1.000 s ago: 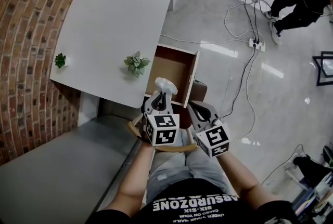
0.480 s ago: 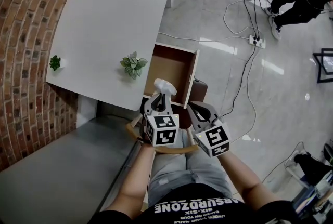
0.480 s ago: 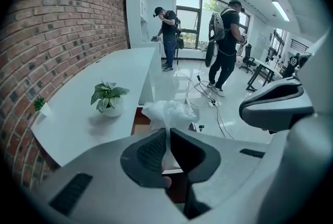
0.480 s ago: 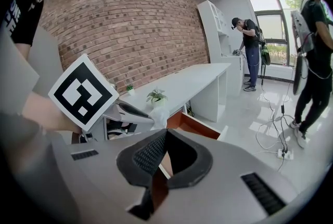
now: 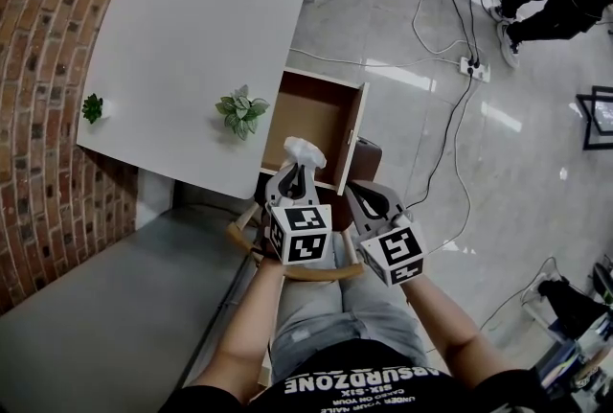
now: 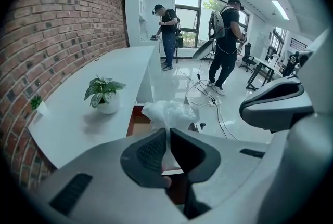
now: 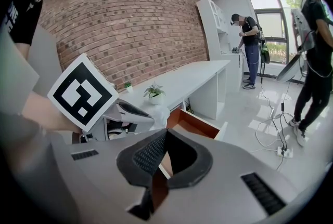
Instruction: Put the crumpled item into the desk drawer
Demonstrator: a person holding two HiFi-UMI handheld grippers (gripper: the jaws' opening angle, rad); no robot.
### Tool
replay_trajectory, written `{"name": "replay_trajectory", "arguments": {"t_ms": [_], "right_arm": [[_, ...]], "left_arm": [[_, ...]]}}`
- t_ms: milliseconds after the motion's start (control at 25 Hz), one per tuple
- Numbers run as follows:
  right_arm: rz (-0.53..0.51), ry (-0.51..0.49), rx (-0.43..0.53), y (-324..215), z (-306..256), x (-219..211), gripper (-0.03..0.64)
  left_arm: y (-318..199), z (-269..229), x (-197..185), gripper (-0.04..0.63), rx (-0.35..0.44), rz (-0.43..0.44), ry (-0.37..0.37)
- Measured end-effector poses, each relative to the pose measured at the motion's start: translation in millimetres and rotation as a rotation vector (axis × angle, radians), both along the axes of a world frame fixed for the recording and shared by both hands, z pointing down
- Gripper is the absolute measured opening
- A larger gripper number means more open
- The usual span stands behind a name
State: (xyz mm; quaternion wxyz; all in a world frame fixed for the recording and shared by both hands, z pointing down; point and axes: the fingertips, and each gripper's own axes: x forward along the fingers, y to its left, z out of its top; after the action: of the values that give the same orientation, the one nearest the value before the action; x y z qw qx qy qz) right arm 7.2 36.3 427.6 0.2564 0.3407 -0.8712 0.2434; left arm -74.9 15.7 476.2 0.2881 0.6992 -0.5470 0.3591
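With the left gripper [image 5: 299,173] clamped on the crumpled item [image 5: 304,152] (right gripper [image 5: 358,195] shut, empty), we should lower it well inside the open drawer [image 5: 321,112] before its 2 jaws part.

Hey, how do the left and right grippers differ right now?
The left gripper is shut on the crumpled item; the right gripper is shut on nothing. In the head view the left gripper overlaps the open drawer's near edge; the right gripper lies outside it. Both point downward, side by side.
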Motion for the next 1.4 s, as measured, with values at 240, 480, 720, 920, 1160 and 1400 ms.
{"name": "replay_trajectory", "arguments": {"t_ms": [240, 480, 720, 920, 1160, 1400], "right_arm": [[0.004, 0.008, -0.004, -4, 9, 3, -0.003], [0.005, 0.019, -0.006, -9, 19, 6, -0.003], [0.006, 0.023, -0.016, -13, 30, 6, -0.003], [0.009, 0.023, -0.022, -14, 38, 5, -0.003], [0.006, 0.017, -0.033, -14, 43, 2, -0.003], [0.006, 0.014, -0.036, -15, 48, 1, -0.003]], "left_arm": [[-2, 11, 5, 0.023, -0.003, 0.017, 0.008], [-5, 20, 4, 0.023, -0.015, 0.017, 0.001], [-8, 36, 3, 0.023, -0.023, 0.025, 0.001], [-11, 45, 2, 0.023, -0.027, 0.025, -0.002], [-12, 53, 2, 0.022, -0.041, 0.014, -0.002], [-12, 66, 4, 0.022, -0.058, 0.019, -0.002]]}}
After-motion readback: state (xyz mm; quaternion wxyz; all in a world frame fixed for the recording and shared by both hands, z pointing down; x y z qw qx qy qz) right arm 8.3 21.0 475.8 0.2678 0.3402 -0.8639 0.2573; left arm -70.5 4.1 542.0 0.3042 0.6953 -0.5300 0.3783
